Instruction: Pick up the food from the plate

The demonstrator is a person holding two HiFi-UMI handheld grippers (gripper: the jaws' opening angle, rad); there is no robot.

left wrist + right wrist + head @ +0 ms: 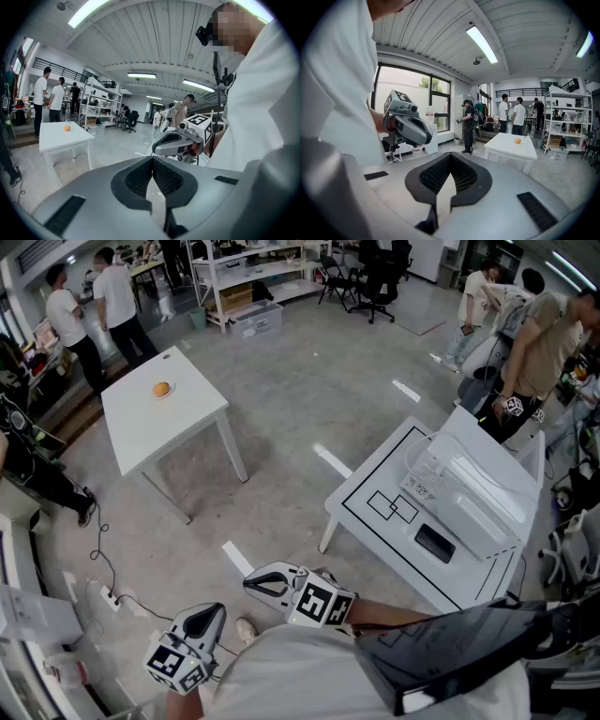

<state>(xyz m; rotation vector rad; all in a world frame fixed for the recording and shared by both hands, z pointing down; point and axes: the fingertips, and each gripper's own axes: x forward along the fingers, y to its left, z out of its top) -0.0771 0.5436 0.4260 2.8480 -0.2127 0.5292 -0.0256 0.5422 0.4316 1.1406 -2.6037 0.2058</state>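
- Left tongs point(152, 160): the ribbed pads meet at their tips and nothing sits between them. The person holds them low against the body, well apart from the bench point(183, 423) and aimed its way.
- Right tongs point(450, 158): closed tip to tip as well, and empty. They are just beside the left tongs, about as far from the bench.
- Floor point(281, 418): bare grey concrete lies between the tongs and the bench, with short white tape strips point(333, 462) on it. A cable point(98, 559) trails on the near left side of the bench.
- Food point(161, 388): one small round orange piece lies on a plate point(170, 395). The plate stands on the bench top, toward the side away from the person, and neither tongs touches it.
- Lined bench point(370, 474): it stands to the right of the bench and nearer the person, its white top marked with black lines. It carries a white box point(469, 498) and a flat black slab point(434, 543).
- Two people point(112, 296) in white shirts stand just beyond the bench, and a white rack point(253, 277) stands farther back.
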